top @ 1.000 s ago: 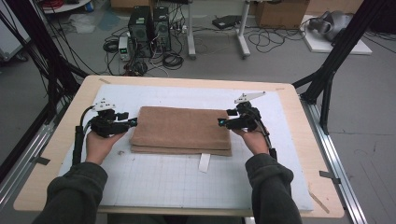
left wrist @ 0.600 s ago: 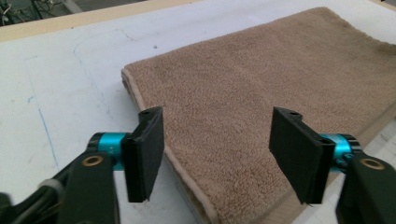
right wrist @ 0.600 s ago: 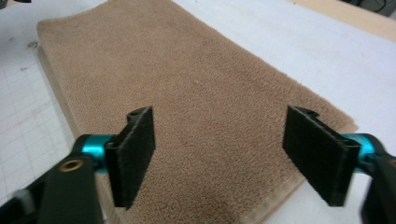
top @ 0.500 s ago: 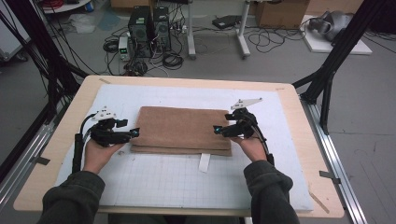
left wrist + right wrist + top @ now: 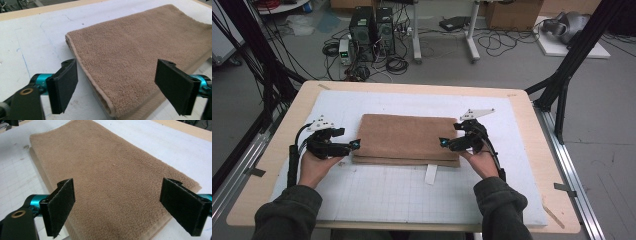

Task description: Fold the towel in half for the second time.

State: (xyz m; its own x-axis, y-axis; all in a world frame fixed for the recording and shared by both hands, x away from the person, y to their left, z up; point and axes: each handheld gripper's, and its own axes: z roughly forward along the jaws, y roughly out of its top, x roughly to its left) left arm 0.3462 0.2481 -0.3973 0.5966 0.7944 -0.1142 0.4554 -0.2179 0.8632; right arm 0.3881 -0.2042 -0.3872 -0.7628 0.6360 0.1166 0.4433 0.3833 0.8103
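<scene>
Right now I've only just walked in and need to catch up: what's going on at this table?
A person holds a claw in each hand at either end of a folded brown towel that lies flat on the white gridded mat. The left claw sits at the towel's left edge, the right claw at its right edge. Both claws have just been opening and now stand wide, with the pads off the cloth, so the towel rests unheld on the mat.

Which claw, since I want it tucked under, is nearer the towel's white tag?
Right. The right claw is at the right end of the towel, just beyond the white tag; the left claw is off its left end, farther.
</scene>
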